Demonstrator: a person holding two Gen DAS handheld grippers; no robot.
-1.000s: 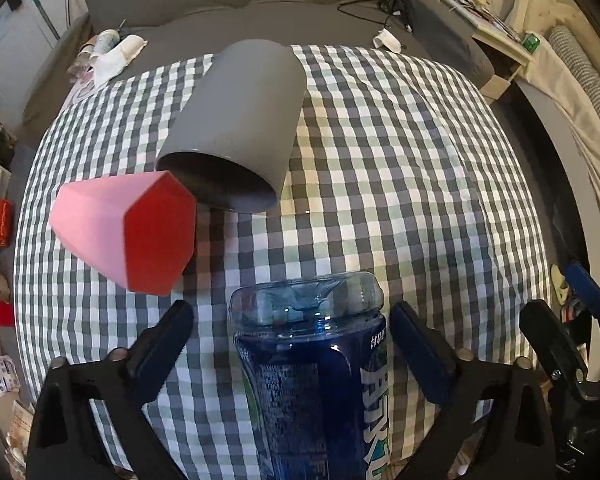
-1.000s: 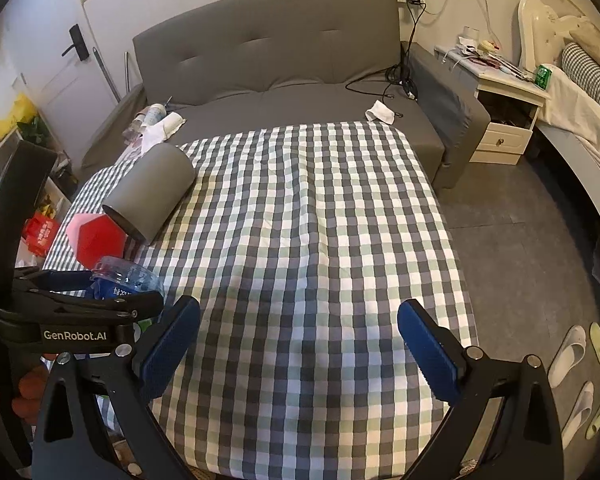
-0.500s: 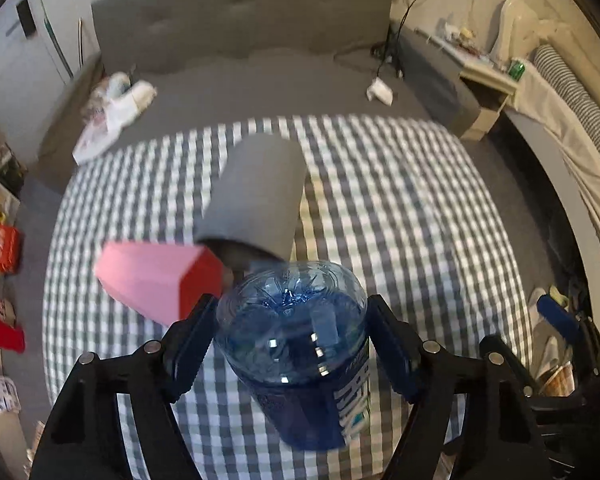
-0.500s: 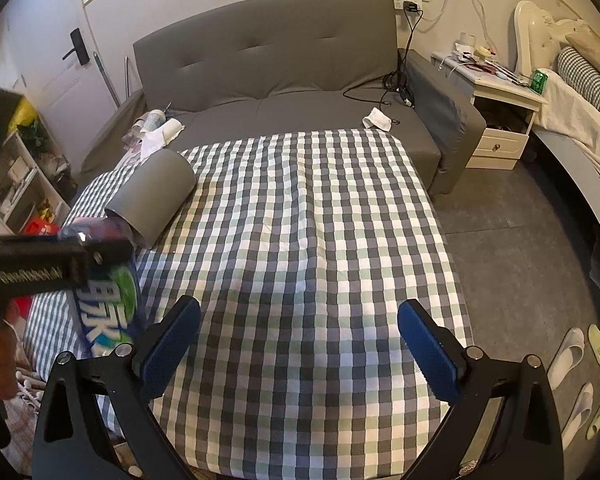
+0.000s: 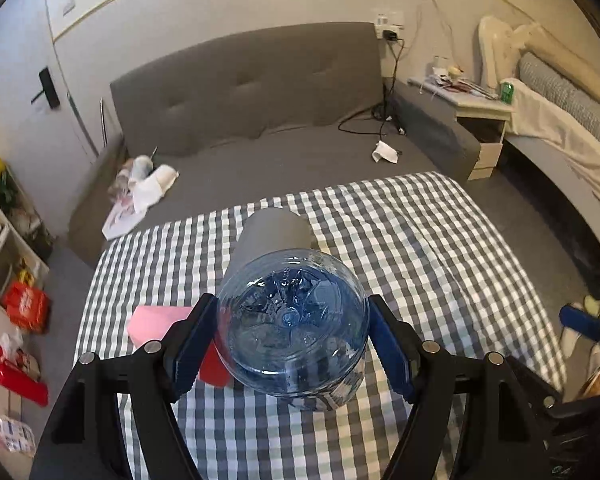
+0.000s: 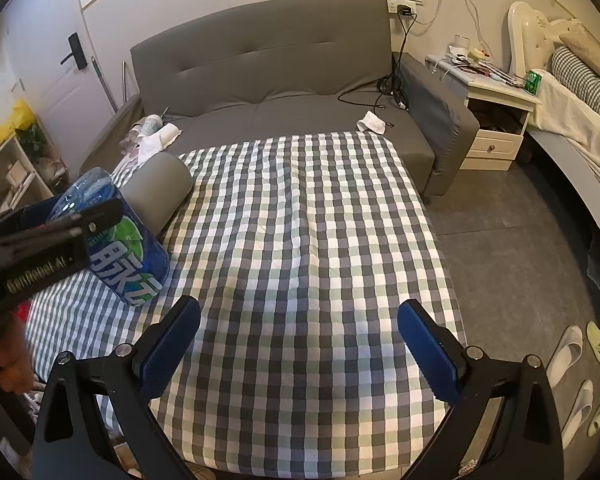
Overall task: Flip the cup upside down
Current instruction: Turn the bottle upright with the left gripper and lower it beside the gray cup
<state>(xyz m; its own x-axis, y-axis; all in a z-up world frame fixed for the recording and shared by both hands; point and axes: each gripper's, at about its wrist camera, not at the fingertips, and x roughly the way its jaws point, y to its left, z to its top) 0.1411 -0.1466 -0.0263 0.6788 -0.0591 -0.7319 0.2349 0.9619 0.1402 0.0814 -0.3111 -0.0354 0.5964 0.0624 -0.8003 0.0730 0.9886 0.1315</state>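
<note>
Cup [image 5: 292, 324]: clear blue plastic, green-and-white label, moulded base facing the left camera.
Left gripper [image 5: 292, 344]: clamped on its sides.
Right gripper [image 6: 298, 344]: spread wide, empty.

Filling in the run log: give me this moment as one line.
left gripper: shut on blue cup, base toward camera, tilted | right gripper: open, holding nothing | grey cylinder: lying on checked cloth

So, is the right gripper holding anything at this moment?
No, the right gripper is open, its blue pads wide apart over the checked cloth, while the blue cup sits in the left gripper.
</note>
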